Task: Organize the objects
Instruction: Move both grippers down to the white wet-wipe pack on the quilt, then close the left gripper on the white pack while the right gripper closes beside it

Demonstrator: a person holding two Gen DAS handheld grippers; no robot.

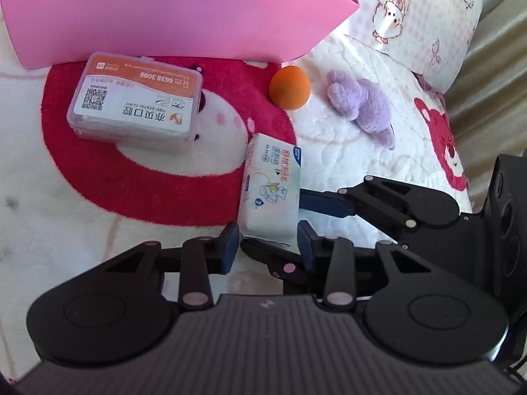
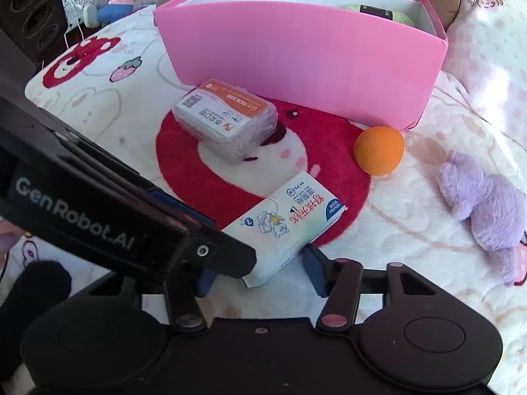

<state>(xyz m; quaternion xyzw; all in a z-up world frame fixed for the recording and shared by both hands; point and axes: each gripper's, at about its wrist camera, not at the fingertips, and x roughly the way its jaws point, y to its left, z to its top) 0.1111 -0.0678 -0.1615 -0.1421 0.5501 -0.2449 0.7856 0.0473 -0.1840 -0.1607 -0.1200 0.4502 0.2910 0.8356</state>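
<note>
Both grippers at tissue pack on bed blanket.

Left gripper (image 1: pixel 267 243) spread apart, pads flanking near end of tissue pack (image 1: pixel 271 186), contact not confirmed. Right gripper (image 2: pixel 260 268) likewise apart, straddling the same pack from the other side; one finger partly hidden behind the left unit. Pack lying flat on edge of red bear patch. Beyond it: clear dental box (image 1: pixel 135 98), orange ball (image 1: pixel 290 87) near pink box (image 2: pixel 306 62), purple plush (image 1: pixel 365 105) well apart to the right.
</note>
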